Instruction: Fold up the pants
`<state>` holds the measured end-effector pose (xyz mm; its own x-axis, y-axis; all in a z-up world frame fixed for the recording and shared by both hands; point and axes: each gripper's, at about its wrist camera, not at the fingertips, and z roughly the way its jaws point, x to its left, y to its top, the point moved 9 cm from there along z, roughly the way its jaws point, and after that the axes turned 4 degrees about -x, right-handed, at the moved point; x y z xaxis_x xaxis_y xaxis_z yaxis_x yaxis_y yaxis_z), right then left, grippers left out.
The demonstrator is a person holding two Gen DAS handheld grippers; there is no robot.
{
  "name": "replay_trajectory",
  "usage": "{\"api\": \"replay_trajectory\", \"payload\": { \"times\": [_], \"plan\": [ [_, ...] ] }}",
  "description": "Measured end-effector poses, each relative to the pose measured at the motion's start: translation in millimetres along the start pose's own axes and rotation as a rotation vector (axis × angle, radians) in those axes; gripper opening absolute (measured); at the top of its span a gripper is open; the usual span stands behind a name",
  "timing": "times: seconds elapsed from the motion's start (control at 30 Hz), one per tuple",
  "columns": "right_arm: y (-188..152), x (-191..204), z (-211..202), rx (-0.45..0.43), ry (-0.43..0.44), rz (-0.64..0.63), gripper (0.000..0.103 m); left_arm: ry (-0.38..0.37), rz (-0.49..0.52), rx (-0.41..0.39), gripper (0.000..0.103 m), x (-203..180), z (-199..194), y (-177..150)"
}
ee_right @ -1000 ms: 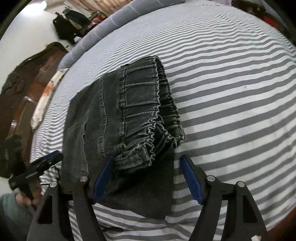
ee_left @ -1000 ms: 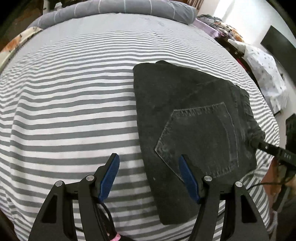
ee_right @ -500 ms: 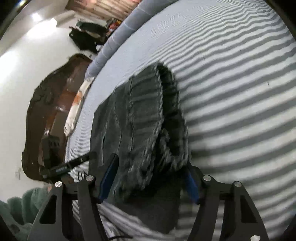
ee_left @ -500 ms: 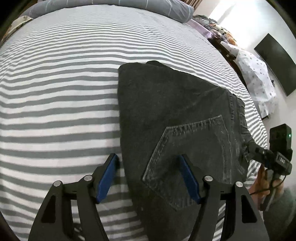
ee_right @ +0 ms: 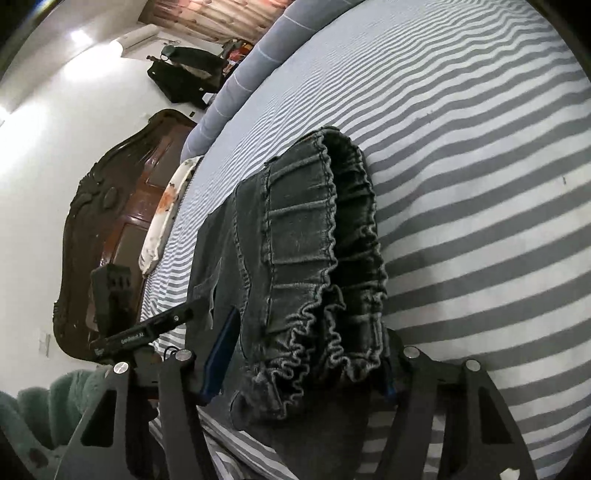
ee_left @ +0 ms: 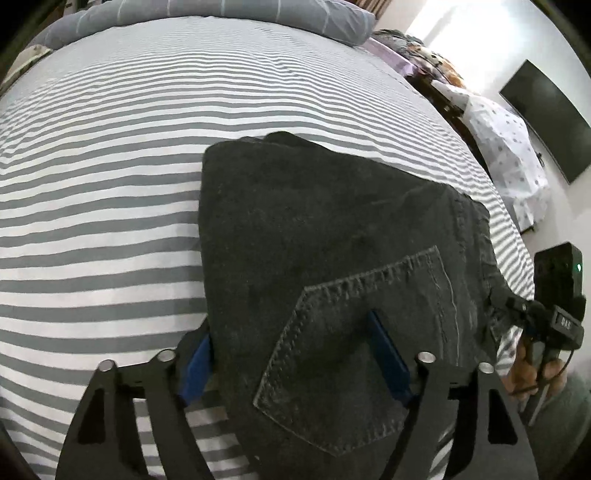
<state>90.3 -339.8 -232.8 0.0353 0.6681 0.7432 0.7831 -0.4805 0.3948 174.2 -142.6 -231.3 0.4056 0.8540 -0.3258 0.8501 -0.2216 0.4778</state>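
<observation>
Dark grey denim pants (ee_left: 314, 221) lie folded into a thick rectangle on the striped bed sheet (ee_left: 110, 184), back pocket up. My left gripper (ee_left: 293, 354) stands open astride the fold's near left edge: one blue pad is at the edge and the other rests on the pocket. In the right wrist view the gathered elastic waistband (ee_right: 306, 240) of the pants fills the gap of my right gripper (ee_right: 303, 369). Its jaws are closing around the waistband, and the right pad is hidden behind the cloth. A hand (ee_left: 524, 369) holds the right gripper's body.
A grey striped pillow (ee_left: 258, 14) lies along the far side of the bed. A dark wooden headboard (ee_right: 103, 221) stands at one end. A wall screen (ee_left: 546, 118) and a covered piece of furniture (ee_left: 509, 147) are beyond the bed. A green sleeve (ee_right: 37, 406) shows low left.
Both grippers came forward and down onto the pants. The left one now straddles the fold's edge. The waistband has slid deep between the right fingers, which have narrowed.
</observation>
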Motion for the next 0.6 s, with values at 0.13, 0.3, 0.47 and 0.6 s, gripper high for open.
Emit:
{"api": "replay_trajectory", "payload": {
  "times": [0.13,0.3,0.47,0.6],
  "plan": [
    [3,0,6,0.003,-0.027,0.020,0.048,-0.004,-0.038,0.000,0.057,-2,-2,0],
    [4,3,11,0.014,-0.077,0.060,0.032,0.039,-0.052,-0.017,0.027,-5,-7,3],
    [9,24,6,0.000,-0.142,0.057,0.029,0.035,-0.072,-0.024,0.017,-7,-15,6],
    [13,45,-2,-0.019,-0.179,0.027,0.028,-0.016,-0.092,-0.063,0.013,-13,-32,12]
  ]
}}
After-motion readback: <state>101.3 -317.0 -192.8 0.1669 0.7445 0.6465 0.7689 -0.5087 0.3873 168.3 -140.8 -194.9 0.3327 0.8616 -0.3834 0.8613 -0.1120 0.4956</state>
